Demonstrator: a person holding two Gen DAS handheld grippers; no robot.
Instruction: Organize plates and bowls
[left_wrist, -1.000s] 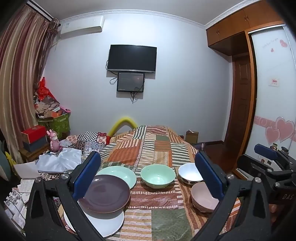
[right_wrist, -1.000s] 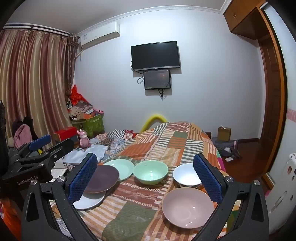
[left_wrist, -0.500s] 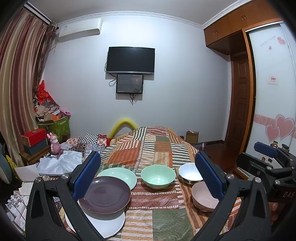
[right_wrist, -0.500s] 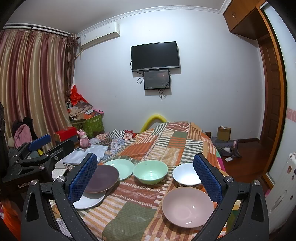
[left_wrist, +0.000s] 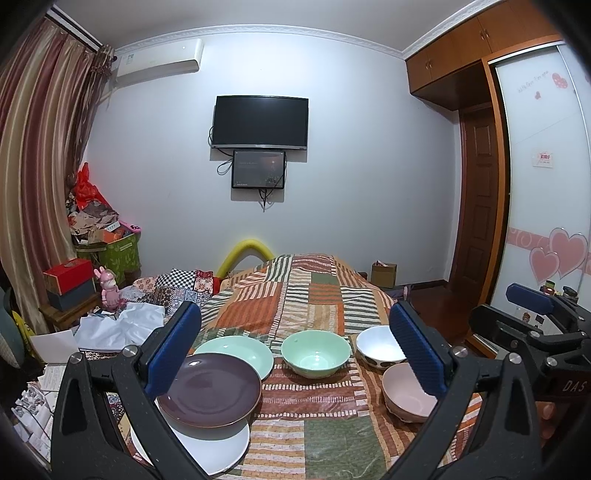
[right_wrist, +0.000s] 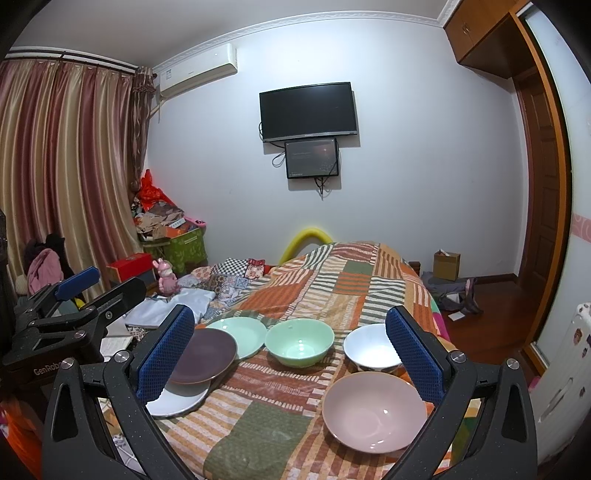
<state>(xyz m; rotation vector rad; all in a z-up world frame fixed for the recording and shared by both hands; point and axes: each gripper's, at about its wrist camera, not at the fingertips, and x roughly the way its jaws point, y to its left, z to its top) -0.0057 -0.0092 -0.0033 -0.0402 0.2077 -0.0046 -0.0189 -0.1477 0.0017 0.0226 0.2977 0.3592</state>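
— Where are the dishes lying?

— All on the bed (left_wrist: 317, 295), ahead of and below me. Plates sit left: the purple plate (left_wrist: 210, 391) rests on the white plate (left_wrist: 221, 448), with the green plate (left_wrist: 236, 350) just behind. The green bowl (left_wrist: 316, 352) is in the middle; the white bowl (right_wrist: 369, 349) and pink bowl (right_wrist: 373, 410) are right.

— And your tools?

— My left hand-held gripper (left_wrist: 295, 354) and right hand-held gripper (right_wrist: 291, 354) both hang with fingers spread wide, empty.

— Which goes first?

— I'd guess the right one: the pink bowl lies nearest it, low and right. The bowls are round, mouths up, so no long axis; I'd pinch a rim.
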